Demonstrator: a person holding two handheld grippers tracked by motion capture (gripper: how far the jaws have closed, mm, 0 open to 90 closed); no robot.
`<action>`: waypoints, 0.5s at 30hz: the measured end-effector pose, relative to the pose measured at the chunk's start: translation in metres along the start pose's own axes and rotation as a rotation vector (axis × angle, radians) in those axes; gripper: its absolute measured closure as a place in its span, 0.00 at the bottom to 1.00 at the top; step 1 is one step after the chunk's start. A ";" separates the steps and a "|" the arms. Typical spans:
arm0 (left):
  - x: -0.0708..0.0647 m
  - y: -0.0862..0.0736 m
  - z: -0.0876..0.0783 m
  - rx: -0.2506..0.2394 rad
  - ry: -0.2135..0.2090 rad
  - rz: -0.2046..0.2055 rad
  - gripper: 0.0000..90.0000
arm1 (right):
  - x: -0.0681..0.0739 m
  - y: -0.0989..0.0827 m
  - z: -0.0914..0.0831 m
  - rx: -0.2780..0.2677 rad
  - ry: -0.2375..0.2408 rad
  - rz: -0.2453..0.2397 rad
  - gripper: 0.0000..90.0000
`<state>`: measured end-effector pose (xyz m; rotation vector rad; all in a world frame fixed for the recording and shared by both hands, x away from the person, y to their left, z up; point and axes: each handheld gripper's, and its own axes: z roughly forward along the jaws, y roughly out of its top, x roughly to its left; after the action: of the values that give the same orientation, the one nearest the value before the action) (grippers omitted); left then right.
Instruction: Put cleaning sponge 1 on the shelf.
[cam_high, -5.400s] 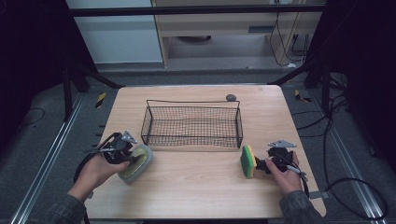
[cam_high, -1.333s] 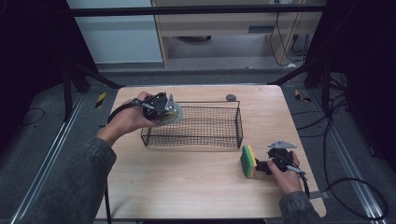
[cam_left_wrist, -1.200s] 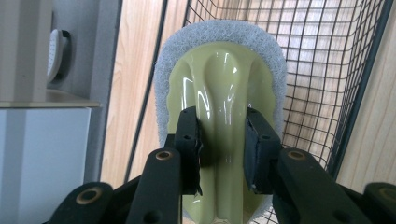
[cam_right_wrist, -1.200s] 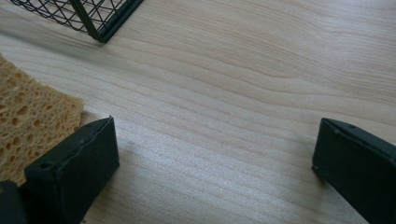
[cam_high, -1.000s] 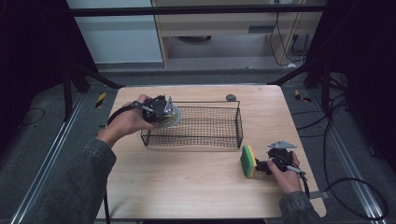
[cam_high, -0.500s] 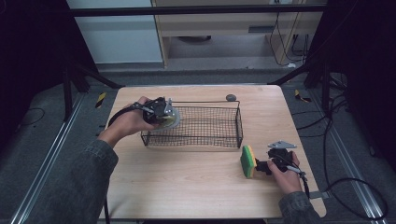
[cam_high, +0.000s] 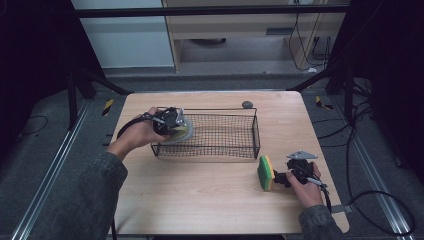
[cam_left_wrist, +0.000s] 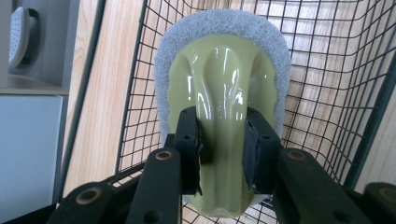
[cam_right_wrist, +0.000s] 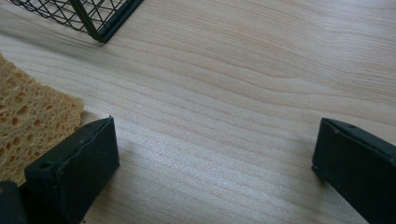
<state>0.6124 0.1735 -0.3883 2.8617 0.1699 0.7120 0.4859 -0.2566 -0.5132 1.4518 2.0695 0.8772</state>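
A black wire basket (cam_high: 210, 134) stood on the wooden table (cam_high: 200, 200), and it served as the landmark for everything else. At the basket's left end, the left gripper (cam_high: 170, 125) reached in over the rim, its jaws clamped on the glossy pale-green handle of a scrub pad (cam_high: 181, 131). In the left gripper view the two black pads (cam_left_wrist: 191, 149) pressed the handle's narrow waist from both sides, and the scrub pad (cam_left_wrist: 223, 93), with its grey fibrous rim, hung inside the mesh, the basket's wires (cam_left_wrist: 327, 70) all around and behind it. Whether the pad touched the basket floor could not be told. The rest of the basket's floor, toward its right end, looked bare through the mesh.

Outside the basket, off its near right corner, a yellow-and-green sponge (cam_high: 265, 172) stood on edge on the table, apart from the wire. The right gripper (cam_high: 285, 177) lay just to the right of the sponge, with the person's hand behind it. In the right gripper view its jaws stood wide apart over plain wood, with nothing between them; the sponge's porous yellow face (cam_right_wrist: 32, 126) sat against the outer side of the left-hand jaw, and the basket's corner (cam_right_wrist: 93, 18) showed farther off.

Beyond the basket's far right corner a small dark round object (cam_high: 247, 104) rested on the table.
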 end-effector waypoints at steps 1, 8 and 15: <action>0.000 0.000 0.000 0.000 0.000 0.000 0.78 | 0.000 0.000 0.000 0.000 0.000 0.000 0.01; -0.003 -0.002 0.010 0.015 -0.018 -0.009 0.78 | 0.000 0.000 0.000 0.001 0.001 0.002 0.01; -0.005 -0.004 0.018 0.020 -0.042 -0.023 0.77 | 0.000 0.000 0.000 0.000 0.003 0.007 0.01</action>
<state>0.6159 0.1736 -0.4073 2.8859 0.2049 0.6493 0.4857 -0.2563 -0.5130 1.4592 2.0683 0.8821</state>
